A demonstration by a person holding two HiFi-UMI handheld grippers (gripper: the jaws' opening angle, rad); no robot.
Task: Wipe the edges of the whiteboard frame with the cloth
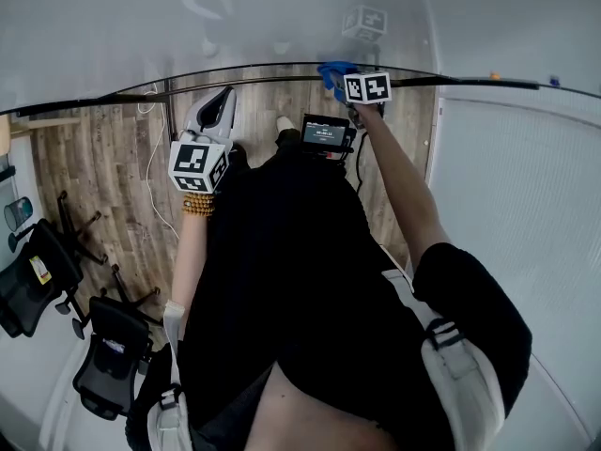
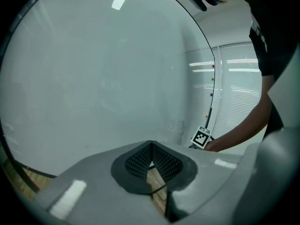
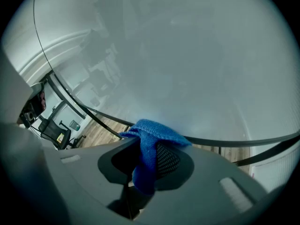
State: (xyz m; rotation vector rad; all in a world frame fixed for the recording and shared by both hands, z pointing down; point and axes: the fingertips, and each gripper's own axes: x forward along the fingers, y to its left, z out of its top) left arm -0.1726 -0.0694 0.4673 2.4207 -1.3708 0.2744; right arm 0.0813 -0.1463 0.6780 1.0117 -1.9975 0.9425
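Note:
The whiteboard fills the top of the head view, and its black bottom frame edge point(image 1: 235, 69) curves across the picture. My right gripper point(image 1: 342, 81) is shut on a blue cloth point(image 1: 333, 69), which is pressed against that edge. In the right gripper view the cloth point(image 3: 149, 144) bulges out between the jaws and touches the frame point(image 3: 234, 138). My left gripper point(image 1: 218, 103) hangs below the board over the wooden floor, apart from the frame. In its own view the left gripper point(image 2: 151, 159) is shut, with nothing between its fingers.
Black office chairs point(image 1: 111, 353) stand at the lower left on the wooden floor. A device with a lit screen point(image 1: 325, 134) sits below the board near my right arm. White blinds point(image 1: 516, 186) cover the right side. Cables point(image 1: 153, 172) trail down the floor.

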